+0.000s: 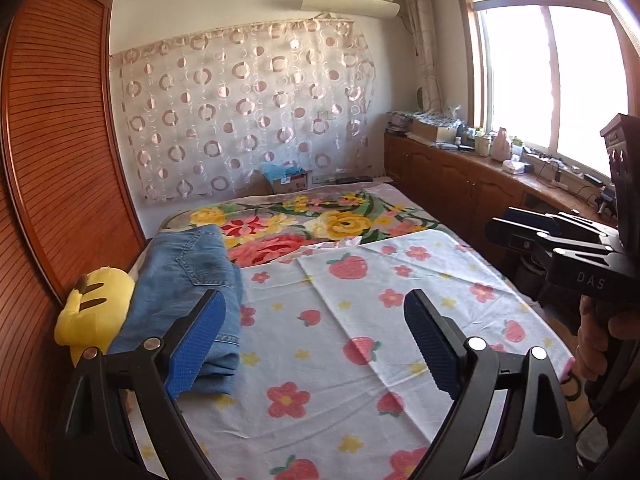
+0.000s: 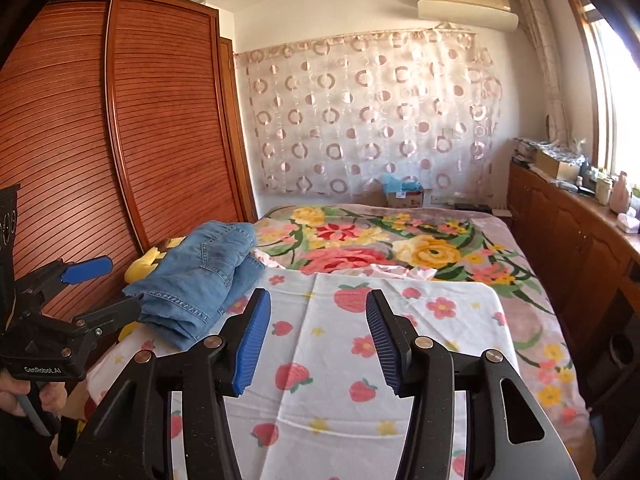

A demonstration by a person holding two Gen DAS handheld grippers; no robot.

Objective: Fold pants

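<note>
In the left wrist view, the left gripper point(image 1: 316, 340) is seen with its blue pads spread wide and nothing between them. The folded pants point(image 1: 192, 280) are found at about ten o'clock, lying on the strawberry sheet point(image 1: 360, 360) beside a yellow plush toy point(image 1: 94, 308); the right gripper point(image 1: 516, 234) is seen at three o'clock, carried by a hand point(image 1: 604, 344). In the right wrist view, the right gripper point(image 2: 318, 336) is shown partly open and empty — only the sheet is seen in the gap. The pants point(image 2: 200, 280) lie at ten o'clock, and the left gripper point(image 2: 100, 284) is seen at nine o'clock, open and clear of them.
</note>
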